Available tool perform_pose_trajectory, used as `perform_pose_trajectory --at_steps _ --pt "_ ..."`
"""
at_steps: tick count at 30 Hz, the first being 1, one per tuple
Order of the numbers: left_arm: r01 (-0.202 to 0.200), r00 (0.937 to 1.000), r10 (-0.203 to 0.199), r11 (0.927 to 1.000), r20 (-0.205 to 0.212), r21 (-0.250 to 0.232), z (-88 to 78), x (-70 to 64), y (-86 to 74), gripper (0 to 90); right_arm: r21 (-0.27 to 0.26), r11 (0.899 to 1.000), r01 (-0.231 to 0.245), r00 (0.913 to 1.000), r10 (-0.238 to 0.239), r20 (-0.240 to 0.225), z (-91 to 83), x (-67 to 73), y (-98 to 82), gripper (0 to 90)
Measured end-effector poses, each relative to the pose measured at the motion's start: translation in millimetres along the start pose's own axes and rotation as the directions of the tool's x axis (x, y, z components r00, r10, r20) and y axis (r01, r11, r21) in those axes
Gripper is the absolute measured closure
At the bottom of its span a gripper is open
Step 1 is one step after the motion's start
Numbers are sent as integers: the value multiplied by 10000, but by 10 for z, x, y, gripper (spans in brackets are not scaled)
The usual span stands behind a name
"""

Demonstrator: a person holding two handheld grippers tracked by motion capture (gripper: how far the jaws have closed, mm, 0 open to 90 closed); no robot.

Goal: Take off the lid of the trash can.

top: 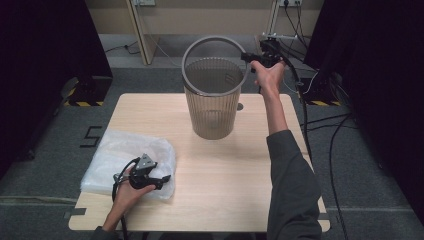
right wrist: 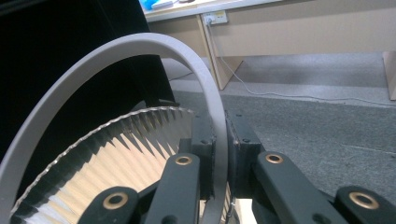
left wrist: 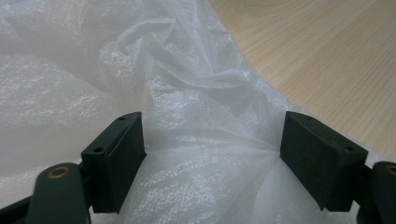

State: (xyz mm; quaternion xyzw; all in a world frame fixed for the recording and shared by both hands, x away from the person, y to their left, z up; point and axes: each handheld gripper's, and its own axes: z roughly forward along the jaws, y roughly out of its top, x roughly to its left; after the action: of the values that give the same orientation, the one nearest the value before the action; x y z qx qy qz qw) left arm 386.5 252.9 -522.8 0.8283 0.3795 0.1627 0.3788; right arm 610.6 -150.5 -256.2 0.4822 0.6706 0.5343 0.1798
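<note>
A grey mesh wastebasket (top: 212,107) stands upright at the back middle of the wooden table (top: 240,170). A grey hoop (top: 184,67) sits tilted over its mouth, raised at the far right side. My right gripper (top: 246,57) is shut on that raised side of the hoop. In the right gripper view the hoop (right wrist: 116,49) runs between the pressed pads (right wrist: 205,144) of the right gripper (right wrist: 220,140), above the mesh rim (right wrist: 130,154). My left gripper (top: 165,180) rests on a crumpled clear plastic bag (top: 120,150) at the front left. It (left wrist: 212,158) is open, with bag film (left wrist: 163,70) between its jaws.
Bare tabletop (left wrist: 327,56) lies to the right of the bag. Black cables (top: 330,145) trail over the grey carpet at the right. Desk legs (top: 140,35) and wall sockets stand behind the table. Dark curtains flank both sides, and a yellow-black striped base (top: 82,102) lies at the left.
</note>
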Motion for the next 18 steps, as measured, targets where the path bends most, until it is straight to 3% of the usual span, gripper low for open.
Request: perform_pose_trajectory --at_steps 9,18 --pt "1 10000 -1 10000 -1 -1 0 0 0 211 -318 9990 -330 9995 329 -30 -273 -218 49 836" --pt "20 10000 -20 10000 -4 -36 2 -1 0 211 -642 9951 -756 9958 786 461 -743 -713 -23 836"
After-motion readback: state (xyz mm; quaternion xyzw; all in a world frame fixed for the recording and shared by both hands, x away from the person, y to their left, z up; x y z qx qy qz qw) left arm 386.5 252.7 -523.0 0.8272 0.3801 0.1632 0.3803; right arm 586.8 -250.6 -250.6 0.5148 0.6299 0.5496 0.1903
